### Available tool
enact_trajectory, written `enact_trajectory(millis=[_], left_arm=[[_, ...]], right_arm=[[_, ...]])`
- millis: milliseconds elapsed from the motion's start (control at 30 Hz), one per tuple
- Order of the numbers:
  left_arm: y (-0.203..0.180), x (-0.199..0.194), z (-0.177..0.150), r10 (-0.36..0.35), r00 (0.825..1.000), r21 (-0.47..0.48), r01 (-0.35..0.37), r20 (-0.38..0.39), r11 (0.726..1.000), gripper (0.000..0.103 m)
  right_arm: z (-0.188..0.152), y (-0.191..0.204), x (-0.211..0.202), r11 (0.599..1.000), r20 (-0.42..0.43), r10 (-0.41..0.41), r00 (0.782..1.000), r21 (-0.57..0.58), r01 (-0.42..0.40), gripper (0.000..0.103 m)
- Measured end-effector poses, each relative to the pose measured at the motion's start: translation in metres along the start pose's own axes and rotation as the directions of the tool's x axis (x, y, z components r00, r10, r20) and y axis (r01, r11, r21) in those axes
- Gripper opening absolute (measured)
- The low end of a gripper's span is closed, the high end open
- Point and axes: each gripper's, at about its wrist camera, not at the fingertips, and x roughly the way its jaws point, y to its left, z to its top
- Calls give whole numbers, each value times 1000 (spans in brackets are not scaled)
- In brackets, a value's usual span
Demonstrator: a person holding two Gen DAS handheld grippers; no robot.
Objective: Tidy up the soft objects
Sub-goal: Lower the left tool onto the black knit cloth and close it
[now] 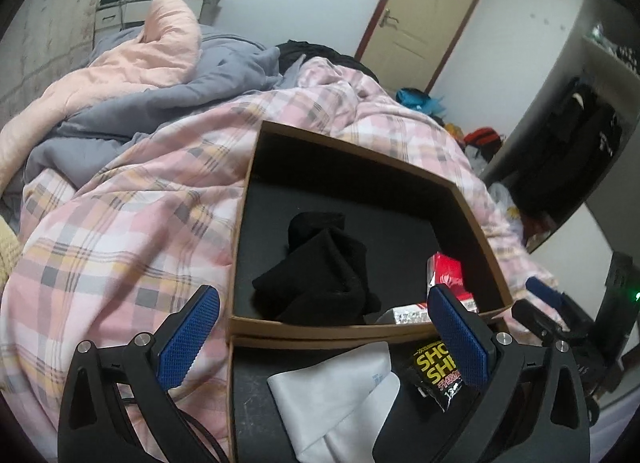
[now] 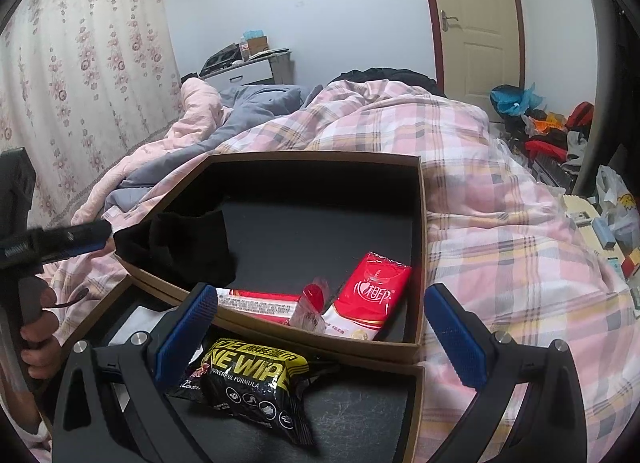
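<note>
Lying crosswise just ahead of the wide-open right tongs [image 2: 320, 337], the black wipes pack [image 2: 256, 385] sits nearer them than the equally wide left tongs [image 1: 324, 339].

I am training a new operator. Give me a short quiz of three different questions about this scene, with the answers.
1. True or false: the black sock lies inside the far box.
2. Which pack lies in the near box? A) red tissue pack B) black wipes pack
3. Fill in: both grippers, left gripper and right gripper, are ___.

Key: 1 true; 2 B; 3 open.
</note>
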Motion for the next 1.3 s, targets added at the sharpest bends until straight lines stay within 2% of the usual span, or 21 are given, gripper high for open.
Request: enact_trajectory(millis=[167, 300, 400, 467, 567, 600, 700, 800, 900, 933, 967, 1167, 1233, 1300], left_arm=[[-9, 11, -4, 40, 999, 40, -40, -12, 998, 102], [-3, 13, -6, 100, 995, -9, -99, 7, 995, 91], [3, 12, -6, 100, 995, -38, -100, 8, 994, 84], [3, 9, -8, 120, 993, -39, -119, 24, 992, 74], [0, 7, -12, 154, 987, -22, -153, 43, 988, 69], [-2, 5, -14, 152, 987, -11, -151, 51, 988, 69], [-9, -1, -16, 76, 994, 34, -79, 73, 996, 69], [-14, -4, -16, 82, 991, 59, -88, 105, 994, 69], [-13, 7, -16, 90, 994, 60, -94, 59, 994, 68], [-13, 10, -16, 100, 994, 58, -103, 49, 993, 57], [-13, 12, -17, 114, 992, 63, -117, 44, 991, 40], [-23, 19, -23, 173, 984, 131, -177, 42, 976, 15], [-24, 19, -23, 179, 983, 137, -184, 46, 973, 11], [-22, 18, -23, 154, 987, 128, -158, 42, 979, 9]], right_arm=[[0, 0, 1, 1000, -7, 0, 1000, -2, 0, 103], [0, 1, 2, 1000, -9, -3, 1000, -6, 3, 103], [0, 1, 2, 1000, -10, -2, 1000, -3, 2, 103], [0, 1, 2, 1000, -11, -1, 1000, 0, 1, 103], [0, 1, 2, 1000, -13, 0, 1000, 3, 0, 103], [0, 0, 2, 1000, -12, 0, 1000, 3, 0, 103], [0, 0, 3, 1000, -12, 1, 1000, 5, -1, 103], [0, 0, 3, 1000, -14, 2, 1000, 6, -2, 103], [0, 0, 3, 1000, -13, 1, 1000, 5, -1, 103], [0, 0, 3, 1000, -13, 2, 1000, 6, -2, 103], [0, 0, 3, 1000, -12, 2, 1000, 6, -2, 103], [0, -1, 4, 1000, -13, 6, 1000, 11, -5, 103], [0, -1, 4, 1000, -12, 6, 1000, 13, -6, 103], [0, -1, 4, 1000, -13, 6, 1000, 14, -6, 103]])
